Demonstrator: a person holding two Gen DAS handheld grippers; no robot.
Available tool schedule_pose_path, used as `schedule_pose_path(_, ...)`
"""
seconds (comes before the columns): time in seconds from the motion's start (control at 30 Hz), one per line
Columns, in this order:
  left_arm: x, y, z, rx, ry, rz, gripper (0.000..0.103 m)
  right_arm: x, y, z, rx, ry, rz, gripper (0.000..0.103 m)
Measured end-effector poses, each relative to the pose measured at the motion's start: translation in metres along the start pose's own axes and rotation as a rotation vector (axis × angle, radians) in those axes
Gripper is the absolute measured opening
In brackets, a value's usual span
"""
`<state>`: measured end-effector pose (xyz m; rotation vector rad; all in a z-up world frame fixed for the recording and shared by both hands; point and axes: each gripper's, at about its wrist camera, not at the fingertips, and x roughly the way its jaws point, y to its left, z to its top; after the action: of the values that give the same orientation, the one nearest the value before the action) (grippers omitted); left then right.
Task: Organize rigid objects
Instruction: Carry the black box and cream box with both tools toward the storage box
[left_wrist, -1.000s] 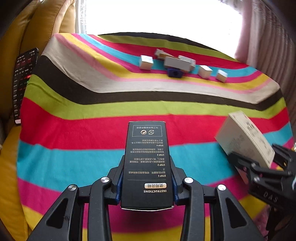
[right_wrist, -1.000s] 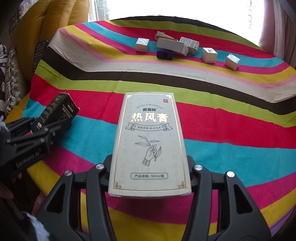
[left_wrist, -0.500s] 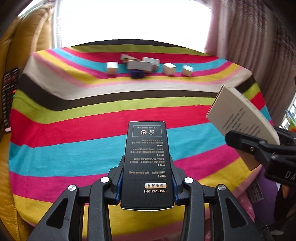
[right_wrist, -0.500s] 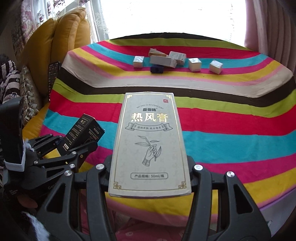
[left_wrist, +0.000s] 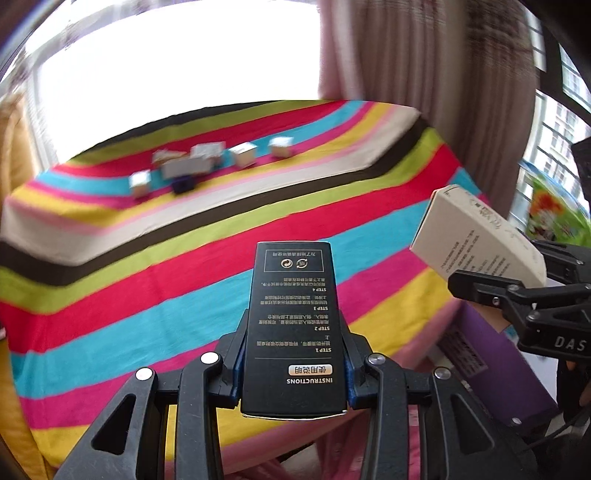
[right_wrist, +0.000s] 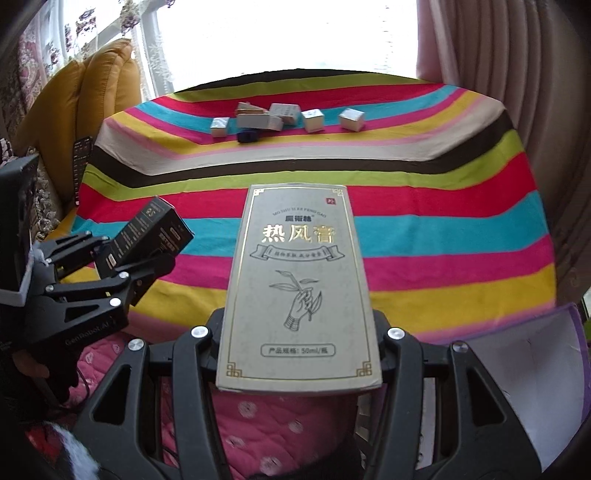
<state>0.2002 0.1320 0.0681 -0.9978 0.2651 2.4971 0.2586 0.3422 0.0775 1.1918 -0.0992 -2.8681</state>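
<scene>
The striped cloth (right_wrist: 406, 206) covers the desk and fills the middle of both views, with a yellow cushion (right_wrist: 85, 96) at the upper left of the right wrist view and a curtain (left_wrist: 406, 74) at the upper right of the left wrist view. A purple-edged open box (right_wrist: 535, 373) sits at the lower right of the right wrist view, off the near edge of the desk; it may be the place for the cartons, though that is a guess. The grey carton (right_wrist: 299, 291) lies lengthwise in the right tongs (right_wrist: 299, 343), whose jaws are closed on its lower sides, held in the air near the desk's front edge. The black carton (left_wrist: 293, 325) is clamped the same way by the left tongs (left_wrist: 293, 369), centre-bottom of its own view, also off the surface. Across the upper centre, a row of small boxes (right_wrist: 314, 120) and one dark blue item (right_wrist: 247, 136) rest on the cloth, untouched. The main risk as I judge it: each carton is gripped only near its rear end, so a quick swing could lever it loose or let it pivot between the pads. The two tongs are also close together, so crossing paths could knock one carton against the other.
</scene>
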Motion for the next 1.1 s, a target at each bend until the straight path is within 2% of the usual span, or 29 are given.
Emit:
schedule_pose_path(0.3, -0.012, -0.069, 0.029, 0.169, -0.035, -0.116, 0.04, -0.046, -0.061, -0.027, 0.122, -0.015, -0.117, 0.055)
schedule_pose_path(0.6, -0.018, -0.14, 0.052, 0.286, -0.026, -0.282, 0.04, -0.08, -0.103, -0.056, 0.211, 0.012, -0.218, 0.055)
schedule_pose_path(0.93, -0.013, -0.22, 0.046, 0.453, 0.024, -0.417, 0.04, -0.093, -0.142, -0.085, 0.3, 0.069, -0.312, 0.055)
schedule_pose_path(1.1, -0.007, -0.239, 0.038, 0.47, 0.068, -0.488, 0.04, -0.106, -0.158, -0.095, 0.342, 0.071, -0.339, 0.055)
